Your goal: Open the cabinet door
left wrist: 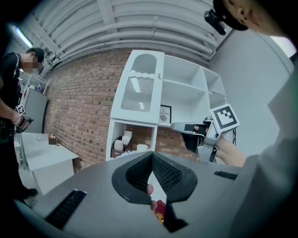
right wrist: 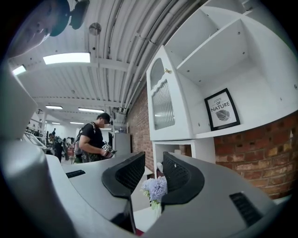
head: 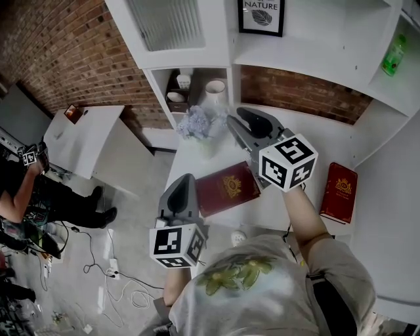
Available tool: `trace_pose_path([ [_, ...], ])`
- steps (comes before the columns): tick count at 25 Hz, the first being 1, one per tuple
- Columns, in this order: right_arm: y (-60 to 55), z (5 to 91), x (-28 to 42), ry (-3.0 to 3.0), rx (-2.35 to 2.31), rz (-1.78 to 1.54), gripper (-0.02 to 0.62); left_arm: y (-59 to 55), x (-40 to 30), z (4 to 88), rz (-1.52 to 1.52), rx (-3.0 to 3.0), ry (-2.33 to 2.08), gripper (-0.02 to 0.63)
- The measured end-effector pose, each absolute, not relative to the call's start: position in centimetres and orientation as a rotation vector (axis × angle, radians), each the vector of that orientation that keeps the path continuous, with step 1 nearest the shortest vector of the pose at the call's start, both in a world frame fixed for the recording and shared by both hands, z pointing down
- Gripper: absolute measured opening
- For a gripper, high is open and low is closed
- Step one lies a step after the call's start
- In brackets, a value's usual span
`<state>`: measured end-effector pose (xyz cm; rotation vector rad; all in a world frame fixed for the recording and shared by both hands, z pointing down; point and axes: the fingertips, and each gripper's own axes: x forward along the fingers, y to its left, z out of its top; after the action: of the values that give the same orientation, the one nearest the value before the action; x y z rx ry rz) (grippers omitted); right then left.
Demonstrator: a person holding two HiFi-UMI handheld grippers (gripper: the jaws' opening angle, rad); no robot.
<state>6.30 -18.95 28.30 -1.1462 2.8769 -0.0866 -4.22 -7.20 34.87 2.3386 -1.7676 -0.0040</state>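
Note:
The white cabinet door with its ribbed glass pane is closed at the upper left of the shelf unit; the left gripper view shows it too, with a small brass knob at its right edge. My right gripper is raised over the white counter, below and right of the door, jaws a little apart and empty; it looks up at the door. My left gripper hangs lower, near the counter's front edge, with its tips together and nothing held.
A dark red book lies on the counter and another further right. Pale flowers and a cup stand under the door. A framed print leans on the shelf. Another person stands by a white table.

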Motion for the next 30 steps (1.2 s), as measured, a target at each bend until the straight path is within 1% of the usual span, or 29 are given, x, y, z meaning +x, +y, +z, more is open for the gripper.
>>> trace_pose_path([
  [10, -24.8, 27.0, 6.8, 2.873, -1.197, 0.068, 0.095, -10.3, -3.5, 35.6, -0.022, 2.342, -1.77, 0.009],
  [30, -32.6, 26.0, 6.3, 2.835, -1.287, 0.134, 0.107, -13.6, -3.0, 38.9, 0.019, 2.28, -1.727, 0.009],
])
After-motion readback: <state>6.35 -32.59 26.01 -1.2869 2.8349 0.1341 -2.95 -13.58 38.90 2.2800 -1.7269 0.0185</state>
